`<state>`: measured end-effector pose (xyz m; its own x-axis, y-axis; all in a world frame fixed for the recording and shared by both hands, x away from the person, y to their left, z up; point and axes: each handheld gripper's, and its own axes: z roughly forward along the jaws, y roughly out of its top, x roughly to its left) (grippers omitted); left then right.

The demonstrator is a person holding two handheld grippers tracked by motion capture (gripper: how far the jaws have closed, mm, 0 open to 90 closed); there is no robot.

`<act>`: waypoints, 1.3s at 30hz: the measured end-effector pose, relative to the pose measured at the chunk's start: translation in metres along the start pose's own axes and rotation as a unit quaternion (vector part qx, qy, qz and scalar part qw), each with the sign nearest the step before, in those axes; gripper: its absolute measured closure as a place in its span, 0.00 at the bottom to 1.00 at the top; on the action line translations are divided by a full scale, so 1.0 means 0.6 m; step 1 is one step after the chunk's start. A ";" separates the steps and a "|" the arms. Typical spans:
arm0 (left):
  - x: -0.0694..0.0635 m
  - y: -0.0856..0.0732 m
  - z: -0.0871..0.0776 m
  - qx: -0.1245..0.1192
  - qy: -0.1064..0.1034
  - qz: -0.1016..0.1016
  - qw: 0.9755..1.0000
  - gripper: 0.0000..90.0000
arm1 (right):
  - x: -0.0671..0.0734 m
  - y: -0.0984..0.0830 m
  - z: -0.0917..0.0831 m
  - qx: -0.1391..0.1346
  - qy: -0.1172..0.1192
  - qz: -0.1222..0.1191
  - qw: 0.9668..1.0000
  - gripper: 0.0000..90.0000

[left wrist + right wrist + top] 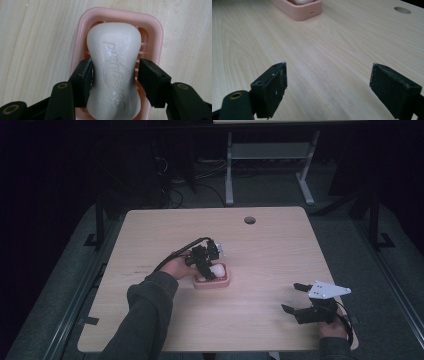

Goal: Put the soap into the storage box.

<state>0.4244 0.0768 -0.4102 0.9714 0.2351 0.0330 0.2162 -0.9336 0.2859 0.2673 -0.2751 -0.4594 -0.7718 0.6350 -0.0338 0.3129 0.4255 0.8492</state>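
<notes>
Pink plastic is the material of the soap dish (pixel 155 32), which stands on the wooden table (pixel 270 250) a little left of the middle. Inside this dish lies a white bar of soap (pixel 113 65), with a brand word pressed into its upper face and small drops or crumbs on the surface. In the left gripper view the bar rests lengthwise in the dish, and the ribbed floor of the dish shows at the right of it.

From above, the left gripper (pixel 207 265) points down into the dish, and the person's left hand (pixel 176 267) holds it from the left side. Its two black jaws stand on both sides of the narrow waist of the soap. One jaw is against the soap or almost against it, and between the other jaw and the soap a thin gap is visible. So the jaws are released around the bar and do not squeeze it.

Near the front right corner of the table the right gripper (pixel 300 297) is well apart from the dish. Its jaws are spread wide with bare wood between them, and it carries nothing. In the right gripper view the dish appears far off at the top, and a round hole (pixel 402 10) in the table is at the upper right.
</notes>
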 end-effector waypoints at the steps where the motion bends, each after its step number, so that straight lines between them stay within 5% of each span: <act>1: -0.001 0.000 -0.002 -0.001 0.002 -0.001 1.000 0.48 | 0.000 0.000 0.000 0.000 0.000 0.000 1.000 0.15; 22: -0.017 -0.040 -0.047 -0.043 0.017 -0.025 0.999 0.44 | 0.004 0.002 0.004 0.007 0.000 0.000 1.000 0.15; 39: -0.043 -0.069 -0.070 -0.055 0.027 -0.032 0.998 0.39 | 0.008 0.005 0.007 0.013 -0.001 -0.009 1.000 0.15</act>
<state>0.3864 0.1209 -0.3829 0.9487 0.3102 0.0618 0.2627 -0.8815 0.3923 0.2668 -0.2679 -0.4591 -0.7763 0.6284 -0.0501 0.3132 0.4534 0.8345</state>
